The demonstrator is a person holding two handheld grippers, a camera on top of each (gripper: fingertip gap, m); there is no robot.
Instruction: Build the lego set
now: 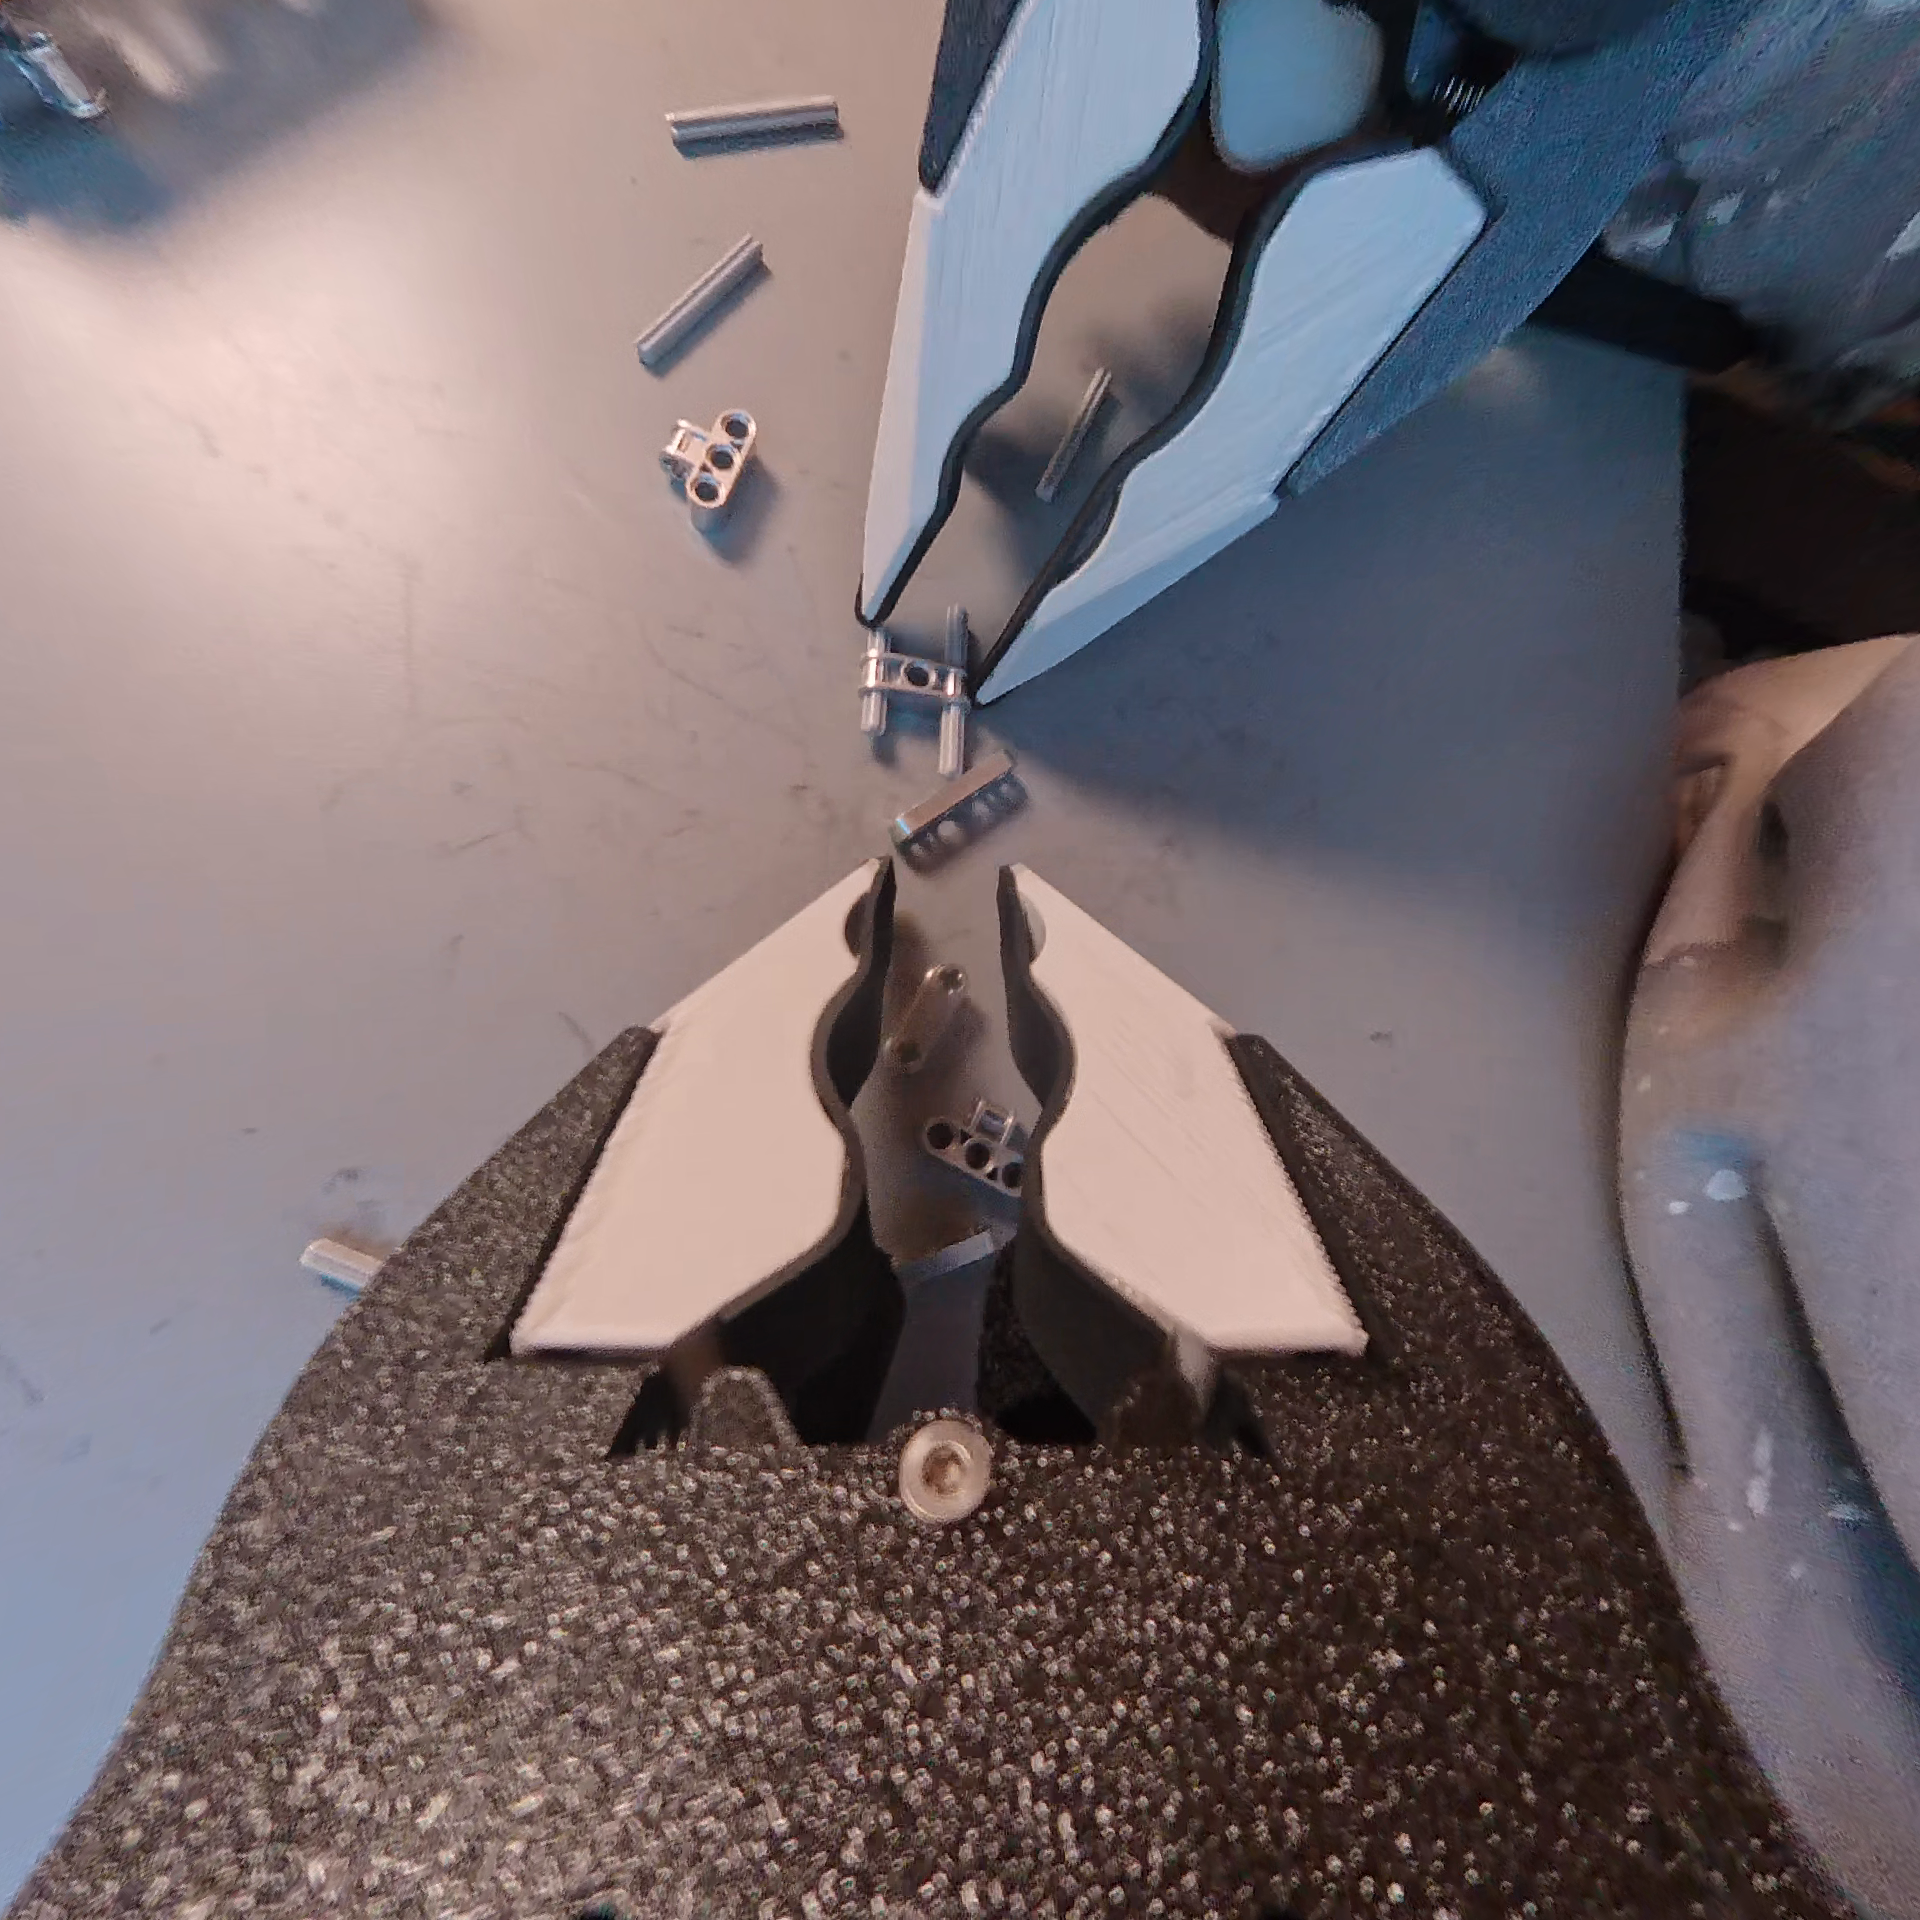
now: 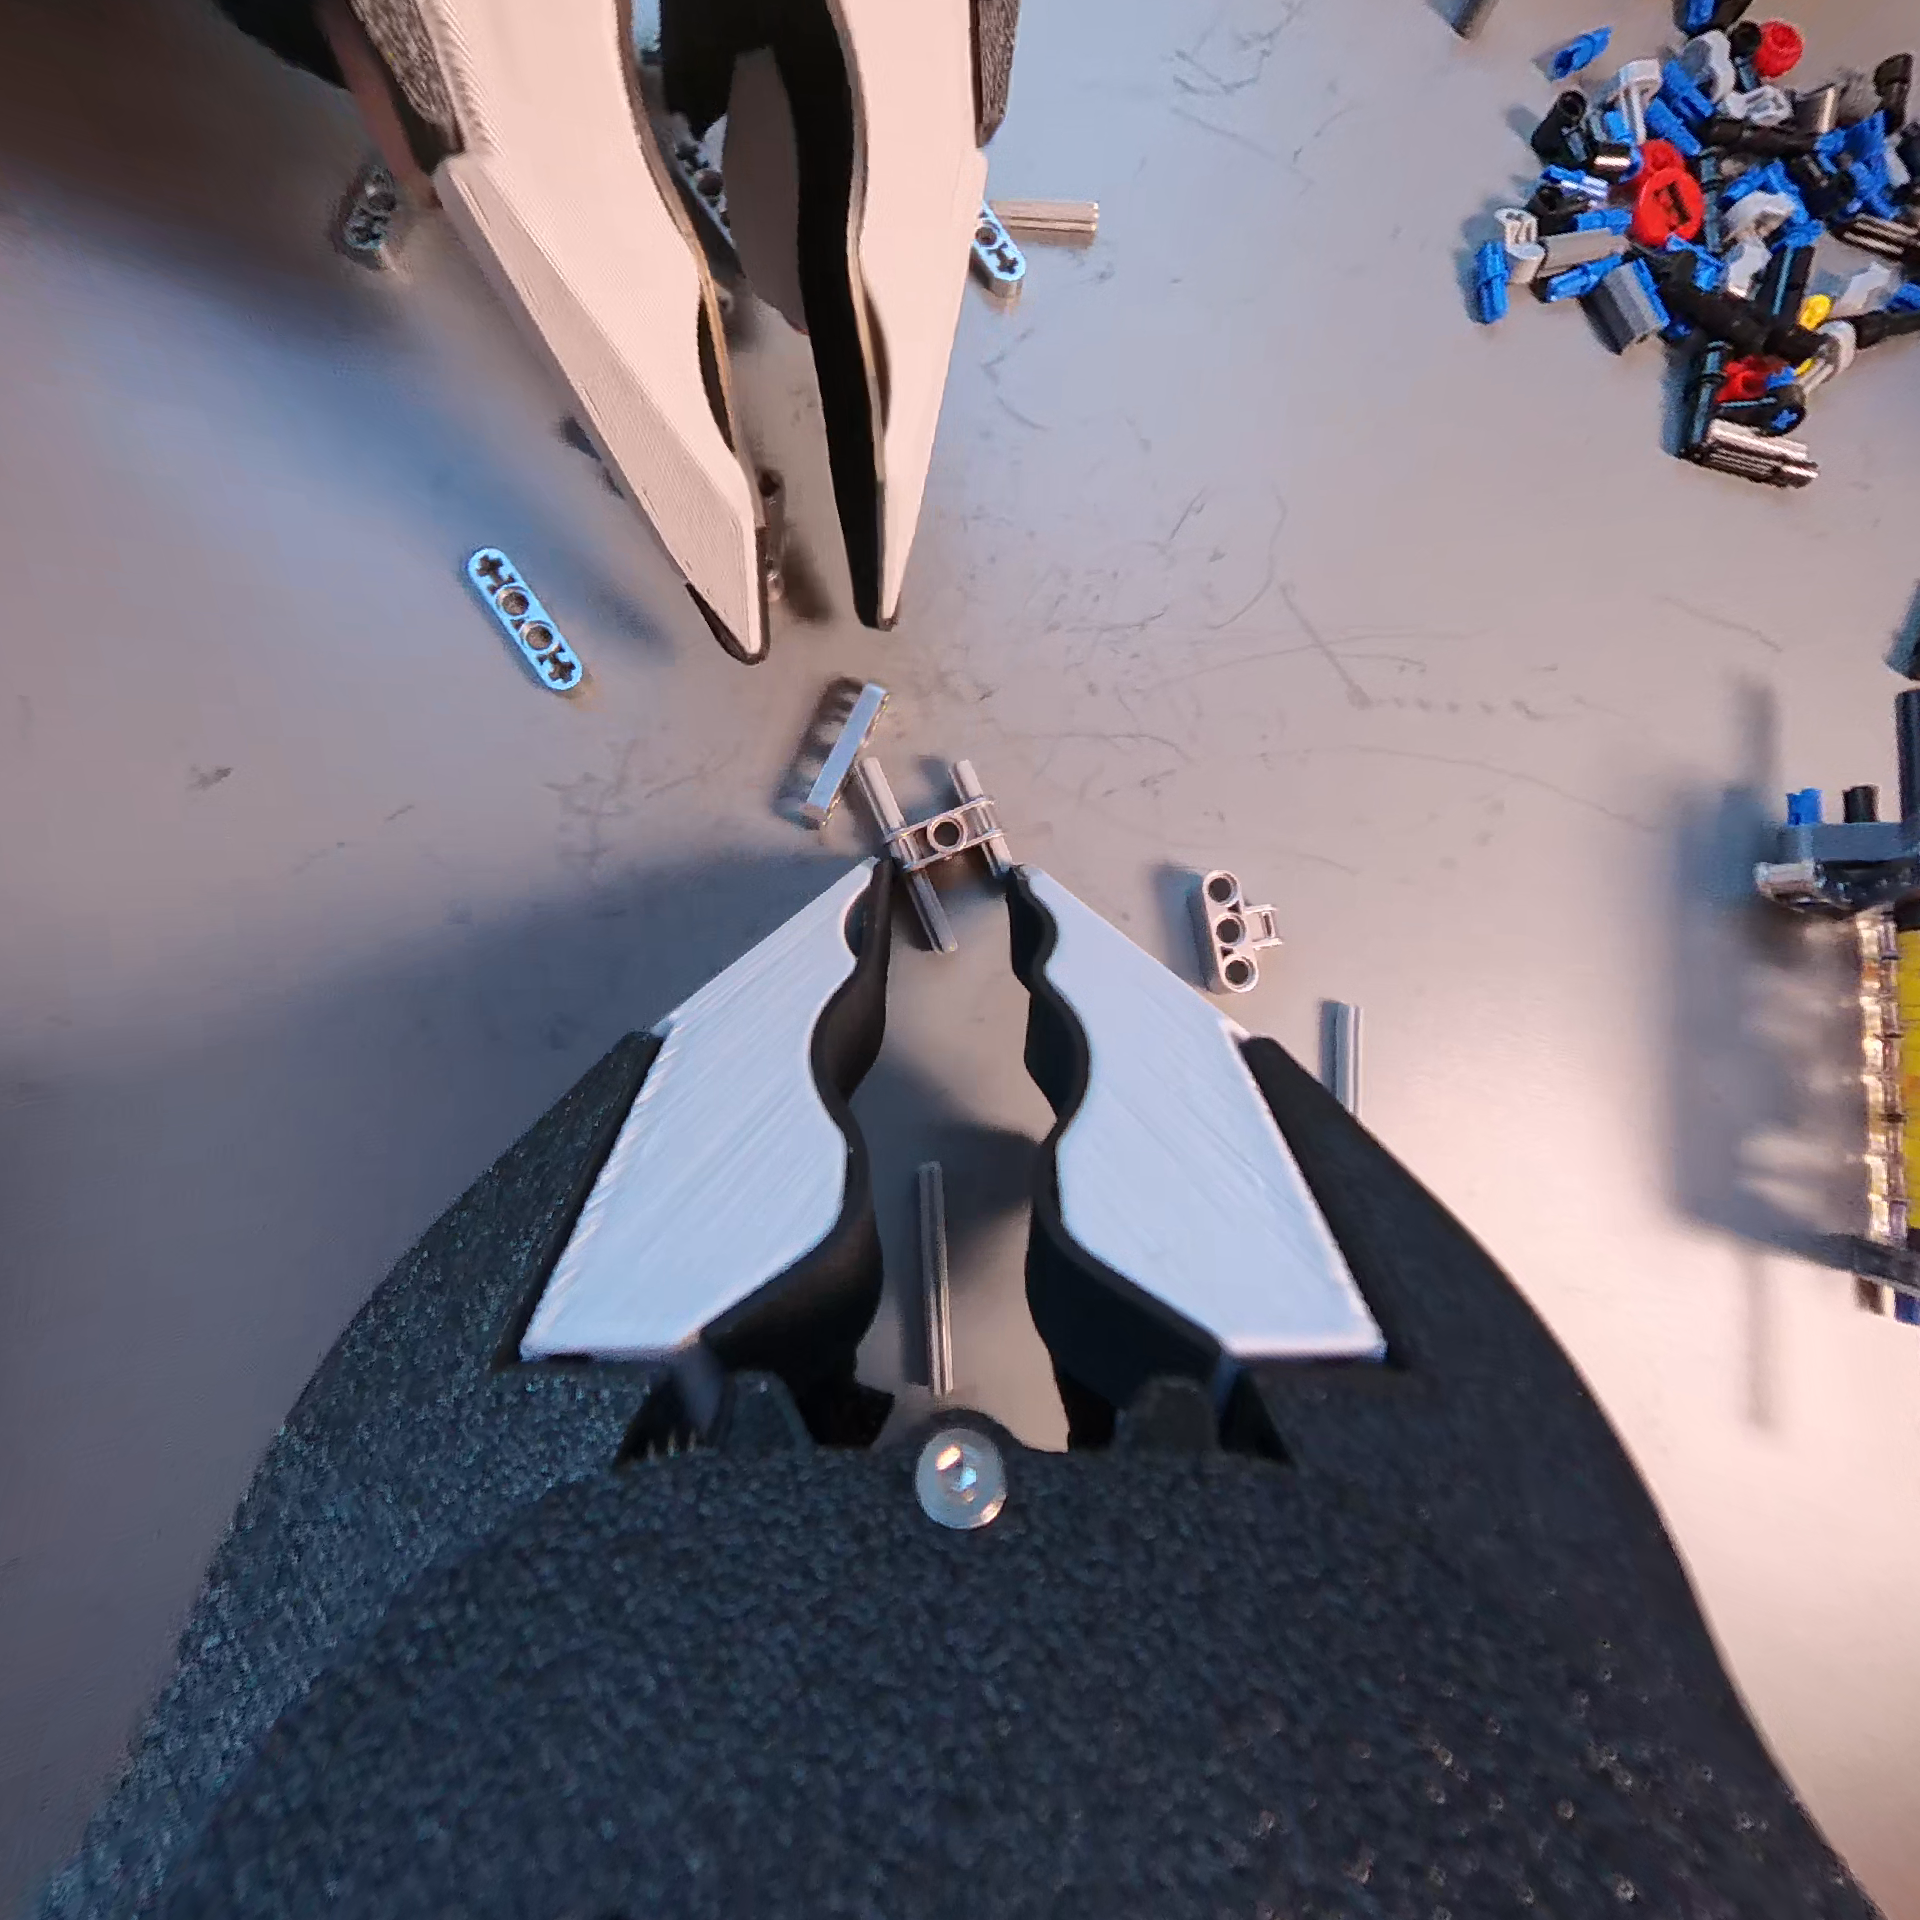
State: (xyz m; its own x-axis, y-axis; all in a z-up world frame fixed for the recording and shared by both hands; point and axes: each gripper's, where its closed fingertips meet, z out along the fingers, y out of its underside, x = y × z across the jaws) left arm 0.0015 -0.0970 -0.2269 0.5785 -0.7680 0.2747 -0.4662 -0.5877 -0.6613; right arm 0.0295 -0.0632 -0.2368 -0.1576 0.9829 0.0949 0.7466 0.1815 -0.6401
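Note:
On the grey table, a small grey connector with two axles through it lies between the fingertips of my right gripper, which comes in from the top of the left wrist view. In the right wrist view the connector lies at my right gripper's open tips, with one axle reaching between the fingers. My left gripper is open and empty. A short grey holed beam lies just ahead of its tips. From the right wrist view, the beam lies between the left gripper and the connector.
Loose grey axles, three-hole pieces and a thin liftarm lie around. A pile of blue, black and red parts sits far right. A partly built yellow and grey model is at the right edge. A person's clothing borders the table. One gripper's finger ends stand about 5 centimeters off the other's.

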